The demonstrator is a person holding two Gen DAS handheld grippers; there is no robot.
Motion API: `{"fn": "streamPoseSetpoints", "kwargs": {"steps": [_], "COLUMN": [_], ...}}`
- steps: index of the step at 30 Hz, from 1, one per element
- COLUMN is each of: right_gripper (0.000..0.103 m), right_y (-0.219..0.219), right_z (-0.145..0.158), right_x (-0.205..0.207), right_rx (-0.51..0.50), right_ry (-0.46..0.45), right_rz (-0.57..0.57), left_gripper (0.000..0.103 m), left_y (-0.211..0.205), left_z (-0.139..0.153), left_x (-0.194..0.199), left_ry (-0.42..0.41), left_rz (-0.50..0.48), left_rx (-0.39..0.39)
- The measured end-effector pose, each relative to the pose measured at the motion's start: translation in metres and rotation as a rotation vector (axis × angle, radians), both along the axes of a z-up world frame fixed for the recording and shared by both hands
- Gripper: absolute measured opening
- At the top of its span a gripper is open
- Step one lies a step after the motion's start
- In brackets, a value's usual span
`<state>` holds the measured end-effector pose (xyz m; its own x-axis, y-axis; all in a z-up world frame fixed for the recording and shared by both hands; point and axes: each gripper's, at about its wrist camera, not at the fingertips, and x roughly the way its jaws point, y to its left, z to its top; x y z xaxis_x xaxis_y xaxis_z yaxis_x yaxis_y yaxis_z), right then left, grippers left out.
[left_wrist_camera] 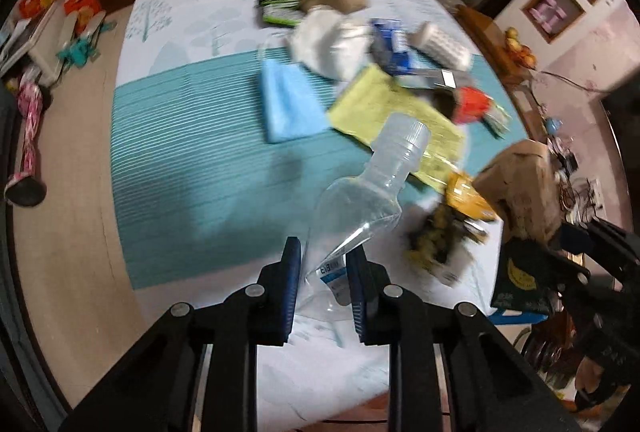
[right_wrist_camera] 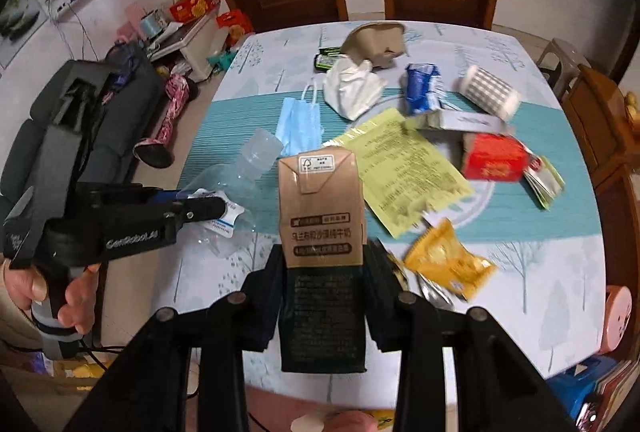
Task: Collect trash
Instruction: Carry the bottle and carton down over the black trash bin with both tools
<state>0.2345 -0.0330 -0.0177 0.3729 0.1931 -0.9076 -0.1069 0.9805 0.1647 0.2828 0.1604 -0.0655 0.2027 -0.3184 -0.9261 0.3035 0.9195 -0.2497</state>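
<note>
The left gripper [left_wrist_camera: 324, 272] has its blue-padded fingers [left_wrist_camera: 291, 272] pinched on the lower body of a clear plastic bottle [left_wrist_camera: 360, 208], which is lifted off the tabletop [left_wrist_camera: 180, 160] with its capped neck pointing away from the camera. The right gripper [right_wrist_camera: 324, 296] has its fingers [right_wrist_camera: 266, 296] pressed on both sides of a brown milk carton [right_wrist_camera: 322, 216], held upright above the tabletop with its dark lower half between the pads.

The rest of the trash lies spread over the patterned tablecloth beyond both held things. A yellow printed sheet [right_wrist_camera: 404, 168] lies just past the carton, with a blue face mask [right_wrist_camera: 298, 124] to its left and a crumpled white tissue [right_wrist_camera: 352, 88] behind that. Farther back sit a moulded brown pulp tray [right_wrist_camera: 372, 40] and a green-and-black packet [right_wrist_camera: 326, 58]. To the right lie a blue wrapper [right_wrist_camera: 420, 88], a white dotted roll [right_wrist_camera: 490, 90], a red box [right_wrist_camera: 494, 156] and a flat grey box [right_wrist_camera: 468, 120] partly over the sheet's corner. A yellow snack wrapper [right_wrist_camera: 444, 260] lies near the right fingers, close to the tabletop's near edge.

In the right wrist view, a person's hand [right_wrist_camera: 48, 288] grips the left gripper's handle at the left side.
</note>
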Motion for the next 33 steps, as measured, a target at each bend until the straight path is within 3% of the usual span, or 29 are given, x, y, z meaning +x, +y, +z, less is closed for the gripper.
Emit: {"fn": "streamPoseSetpoints", "kwargs": {"steps": [9, 13, 20, 28, 33], "right_gripper": [0.035, 0.035, 0.035, 0.035, 0.035], "right_y": [-0.065, -0.099, -0.168, -0.2, -0.202], "right_z": [0.009, 0.011, -0.002, -0.06, -0.128], "right_x": [-0.065, -0.097, -0.151, -0.19, -0.201], "right_rx": [0.082, 0.104, 0.136, 0.184, 0.196], "right_ry": [-0.012, -0.033, -0.031, 0.116, 0.228], "right_rz": [-0.034, 0.027, 0.134, 0.231, 0.218], "left_gripper": [0.021, 0.021, 0.021, 0.021, 0.021], "left_y": [-0.055, -0.08, -0.139, -0.187, -0.199], "left_z": [0.031, 0.033, 0.012, -0.035, -0.085], "left_x": [-0.078, -0.124, -0.206, -0.267, -0.279], "left_ry": [-0.084, -0.101, -0.055, 0.029, 0.106], "left_rz": [-0.05, 0.025, 0.173, 0.219, 0.196], "left_rx": [0.015, 0.007, -0.013, 0.089, 0.144]}}
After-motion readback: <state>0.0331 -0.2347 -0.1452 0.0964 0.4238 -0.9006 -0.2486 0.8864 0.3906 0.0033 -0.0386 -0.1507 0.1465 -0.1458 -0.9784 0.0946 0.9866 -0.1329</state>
